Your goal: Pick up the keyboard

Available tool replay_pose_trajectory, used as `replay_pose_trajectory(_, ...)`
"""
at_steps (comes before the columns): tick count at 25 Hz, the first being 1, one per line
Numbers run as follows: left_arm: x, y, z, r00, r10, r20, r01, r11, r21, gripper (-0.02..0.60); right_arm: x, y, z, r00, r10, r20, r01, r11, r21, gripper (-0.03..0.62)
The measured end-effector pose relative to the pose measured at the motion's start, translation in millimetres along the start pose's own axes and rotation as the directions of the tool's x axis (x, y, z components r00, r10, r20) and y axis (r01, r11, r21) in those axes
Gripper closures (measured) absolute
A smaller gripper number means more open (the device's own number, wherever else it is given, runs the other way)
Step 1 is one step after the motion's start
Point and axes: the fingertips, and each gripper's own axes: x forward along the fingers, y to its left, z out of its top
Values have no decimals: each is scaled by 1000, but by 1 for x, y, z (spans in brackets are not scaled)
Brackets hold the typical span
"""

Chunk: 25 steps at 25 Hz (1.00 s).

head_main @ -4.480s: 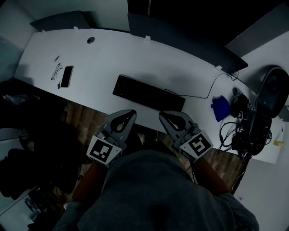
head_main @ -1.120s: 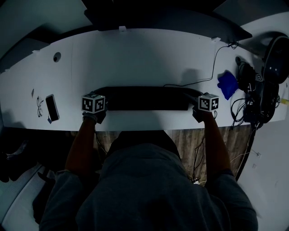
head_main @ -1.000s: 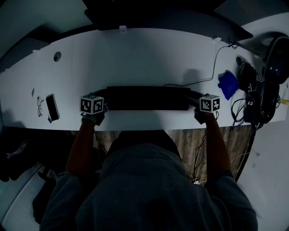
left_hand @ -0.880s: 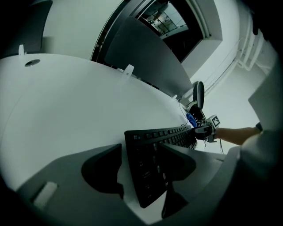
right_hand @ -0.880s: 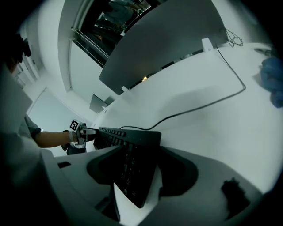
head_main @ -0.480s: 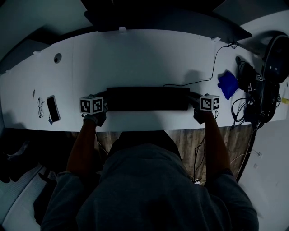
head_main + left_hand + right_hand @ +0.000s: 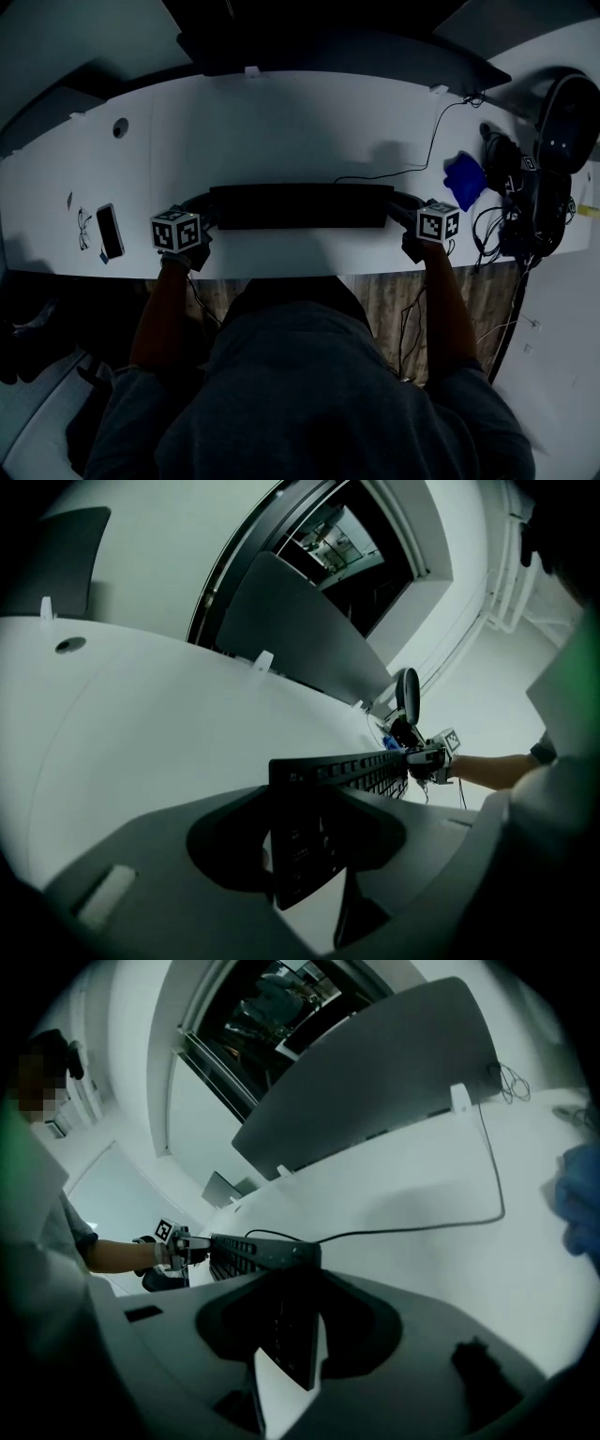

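Black keyboard [image 7: 300,206] clamped endwise, near desk's [image 7: 281,122] front edge.
Left gripper [image 7: 202,216] and right gripper [image 7: 405,210] jaws part-wide, closing on its ends; trailing cable [image 7: 422,1229] possibly tugs it loose.

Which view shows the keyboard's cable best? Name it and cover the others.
The right gripper view: the cable runs dark and sharp from the keyboard across the white desk. The head view shows it thin and dim; the left gripper view doesn't show it.
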Motion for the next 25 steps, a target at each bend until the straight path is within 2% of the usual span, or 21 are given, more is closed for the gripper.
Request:
replay_pose_trajectory(7, -36, -23, 47, 988, 4, 151, -22, 993, 117, 407, -27, 40, 53, 989, -21, 145, 46, 985, -167, 453)
replay_pose_trajectory(13, -63, -42, 81, 971, 0, 239, -44, 983, 180, 405, -50, 59, 80, 978, -21, 209, 67, 973, -220, 450)
replay_pose_trajectory(20, -93, -66, 123, 942, -3, 335, -85, 965, 248, 399, -81, 91, 122, 954, 7, 300, 89, 948, -306, 450)
replay_pose_trajectory(25, -118, -89, 152, 913, -33, 407, -103, 946, 308, 400, -105, 110, 149, 931, 25, 365, 113, 929, -351, 448)
